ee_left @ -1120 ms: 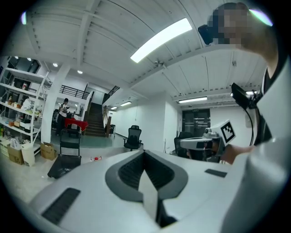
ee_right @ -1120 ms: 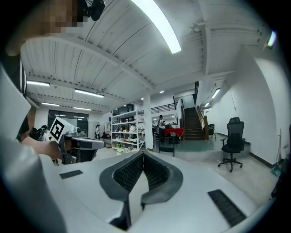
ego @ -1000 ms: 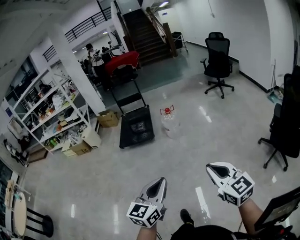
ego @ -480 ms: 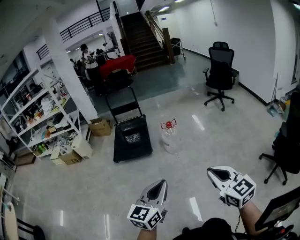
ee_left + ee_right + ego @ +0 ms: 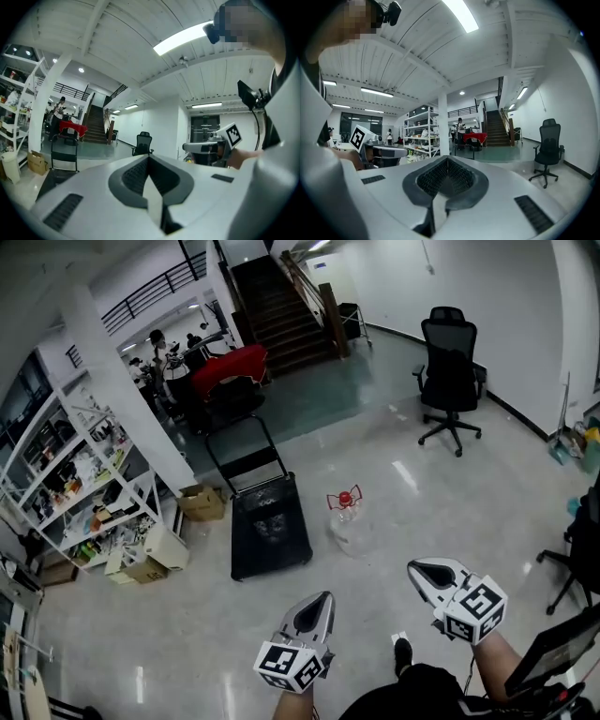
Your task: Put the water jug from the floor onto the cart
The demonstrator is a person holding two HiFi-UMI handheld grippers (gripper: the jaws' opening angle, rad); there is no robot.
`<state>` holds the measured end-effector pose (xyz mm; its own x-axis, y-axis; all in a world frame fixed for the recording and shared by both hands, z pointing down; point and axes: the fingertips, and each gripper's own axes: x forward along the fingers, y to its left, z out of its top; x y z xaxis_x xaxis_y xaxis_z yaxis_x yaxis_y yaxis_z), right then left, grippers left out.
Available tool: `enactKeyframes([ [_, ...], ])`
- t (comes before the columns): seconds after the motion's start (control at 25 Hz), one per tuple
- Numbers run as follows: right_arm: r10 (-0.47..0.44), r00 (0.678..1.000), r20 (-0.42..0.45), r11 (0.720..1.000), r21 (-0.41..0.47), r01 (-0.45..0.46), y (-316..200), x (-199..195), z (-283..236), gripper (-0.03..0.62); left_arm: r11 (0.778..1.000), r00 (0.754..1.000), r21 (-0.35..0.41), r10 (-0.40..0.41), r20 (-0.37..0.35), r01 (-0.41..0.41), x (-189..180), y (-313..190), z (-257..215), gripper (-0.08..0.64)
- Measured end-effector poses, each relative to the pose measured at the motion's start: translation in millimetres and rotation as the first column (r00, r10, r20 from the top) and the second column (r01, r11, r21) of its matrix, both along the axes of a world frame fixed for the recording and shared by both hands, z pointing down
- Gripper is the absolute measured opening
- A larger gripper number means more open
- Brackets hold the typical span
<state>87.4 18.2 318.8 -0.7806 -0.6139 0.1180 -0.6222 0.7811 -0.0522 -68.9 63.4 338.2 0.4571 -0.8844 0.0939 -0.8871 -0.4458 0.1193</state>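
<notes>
Your left gripper and right gripper are shut and empty; the far clear plastic water jug is probably heavy, stiff and slick, so take its red top handle.

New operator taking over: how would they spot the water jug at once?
From the dark staircase at the back, come down the shiny floor to the black platform cart. Just right of its deck, in the head view, the water jug stands on the floor, apart from it. It is the only clear thing there, topped with a red cap and handle.
</notes>
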Motion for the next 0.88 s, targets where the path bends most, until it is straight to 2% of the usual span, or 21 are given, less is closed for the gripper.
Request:
enactKeyframes([
  [0.28, -0.020, 1.000, -0.021, 0.998, 0.055, 0.021, -145.1, 2.1, -16.1, 0.003, 1.000, 1.000, 0.006, -0.004, 0.028, 0.003, -2.0, -142.2, -16.3, 0.000],
  [0.44, -0.012, 1.000, 0.002, 0.999, 0.041, 0.012, -216.6, -0.2, -14.4, 0.003, 1.000, 0.999, 0.011, -0.009, 0.049, 0.008, -7.3, -207.1, -20.0, 0.000],
  [0.56, -0.021, 1.000, 0.022, 1.000, 0.018, 0.020, -259.0, -14.8, -10.4, 0.003, 1.000, 0.999, -0.003, -0.022, 0.044, 0.022, -21.7, -248.5, -18.9, 0.000],
  [0.72, -0.026, 1.000, 0.005, 1.000, 0.016, 0.026, -311.2, -36.6, -0.1, 0.003, 1.000, 1.000, 0.023, 0.013, 0.026, -0.014, -33.4, -302.0, -13.7, 0.000],
  [0.88, -0.008, 1.000, -0.006, 1.000, -0.008, 0.008, -371.2, -67.1, 12.7, 0.003, 0.999, 0.997, 0.041, -0.003, 0.075, 0.000, -63.4, -365.8, -0.6, 0.000],
])
